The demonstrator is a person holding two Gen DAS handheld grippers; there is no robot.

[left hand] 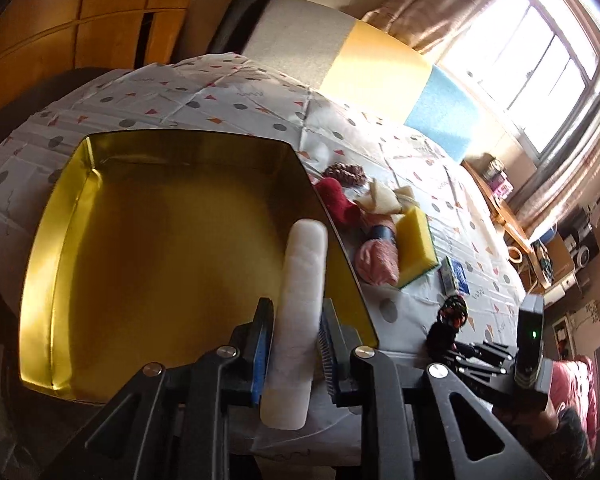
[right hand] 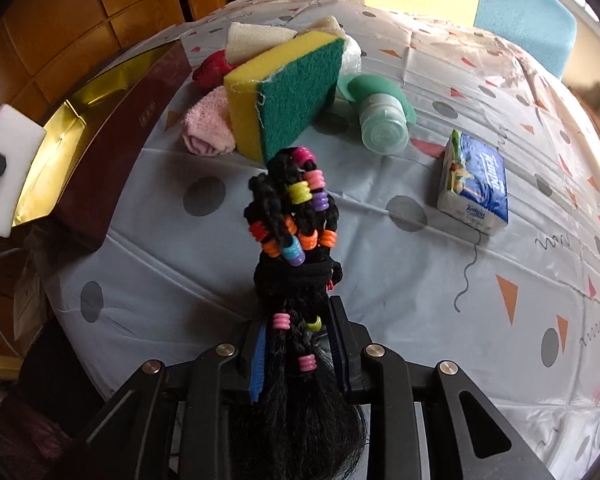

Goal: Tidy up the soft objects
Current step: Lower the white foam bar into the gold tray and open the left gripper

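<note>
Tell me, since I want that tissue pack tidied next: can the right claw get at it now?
Probably not yet: the right claw is shut on the beaded braid. The tissue pack lies uncovered on the tablecloth.

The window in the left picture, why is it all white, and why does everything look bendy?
Left wrist view: sunlight overexposes the window, and the gold tin box glares. Right wrist view: the fisheye lens curves the patterned tablecloth edges.
</note>
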